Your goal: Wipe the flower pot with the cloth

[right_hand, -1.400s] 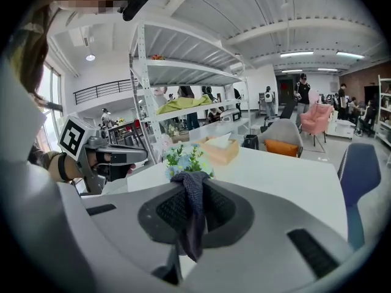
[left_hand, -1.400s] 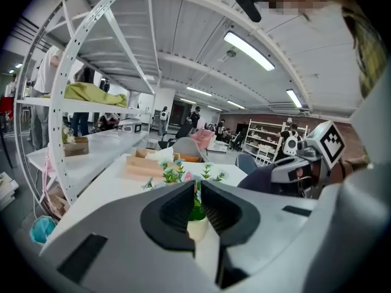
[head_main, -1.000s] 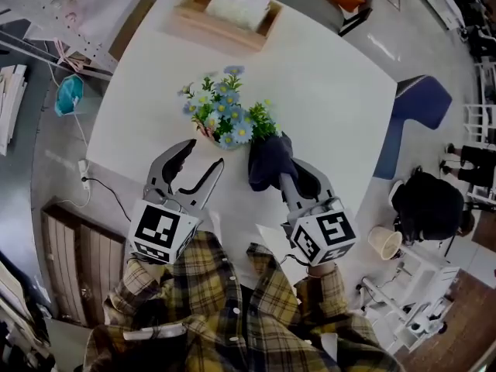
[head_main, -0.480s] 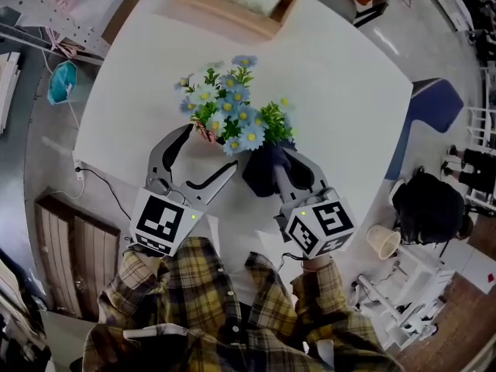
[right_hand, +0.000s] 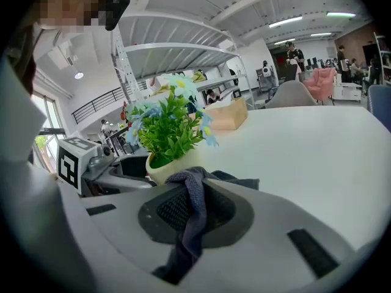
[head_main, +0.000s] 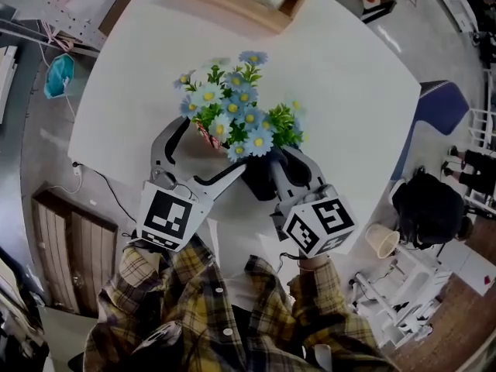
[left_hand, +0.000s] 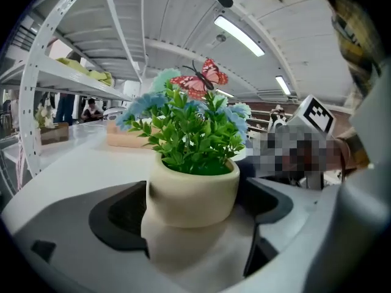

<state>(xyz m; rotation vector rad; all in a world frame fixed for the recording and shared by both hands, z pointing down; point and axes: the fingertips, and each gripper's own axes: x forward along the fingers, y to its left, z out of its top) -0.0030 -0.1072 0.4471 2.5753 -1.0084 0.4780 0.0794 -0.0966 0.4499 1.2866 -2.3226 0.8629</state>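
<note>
- flower pot (left_hand: 192, 191) upright, long axis vertical, flowers pointing up
- left gripper (head_main: 213, 146) jaws just been opening, wide apart, pot between them
- right gripper (head_main: 279, 169) clamped on cloth (right_hand: 194, 206)

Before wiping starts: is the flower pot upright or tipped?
Upright. The flower pot sits on the white table, rim level, plant pointing up.
</note>
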